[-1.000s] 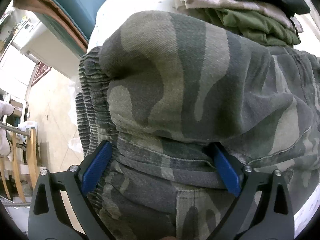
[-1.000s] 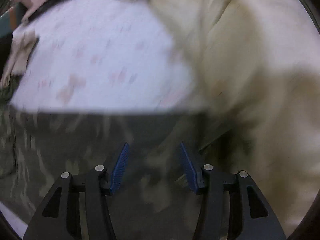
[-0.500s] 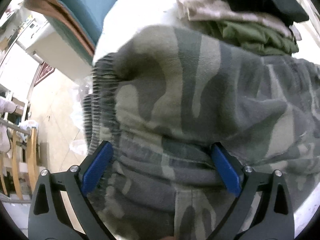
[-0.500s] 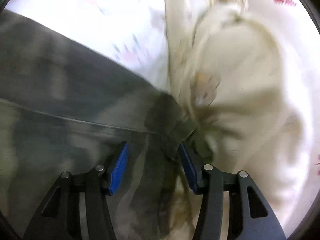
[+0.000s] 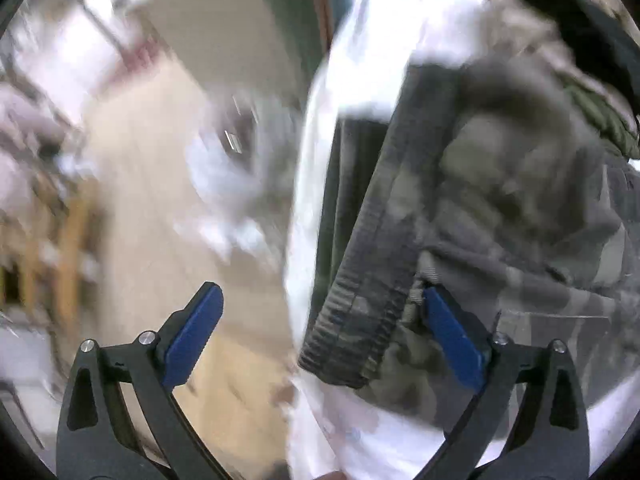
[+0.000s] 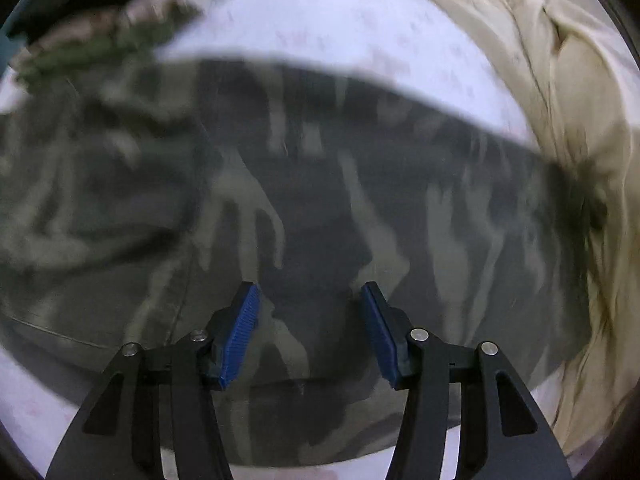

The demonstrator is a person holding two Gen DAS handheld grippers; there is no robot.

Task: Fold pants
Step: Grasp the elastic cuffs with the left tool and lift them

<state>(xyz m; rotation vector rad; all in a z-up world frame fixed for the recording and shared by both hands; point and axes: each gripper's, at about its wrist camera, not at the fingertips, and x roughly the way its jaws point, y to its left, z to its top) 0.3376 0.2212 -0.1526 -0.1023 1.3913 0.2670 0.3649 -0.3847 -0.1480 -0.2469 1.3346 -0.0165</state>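
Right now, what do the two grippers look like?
Both match. The left gripper and right gripper each have two black plastic fingers with triangular cut-outs, silver round screw heads at the joints, and blue ribbed pads at the tips. No cables or markings show.

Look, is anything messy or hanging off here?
Yes. The ribbed waistband of the camouflage cotton pants lies at the edge of the white flowered sheet, close to the drop. A cream blanket is bunched beside the pants.
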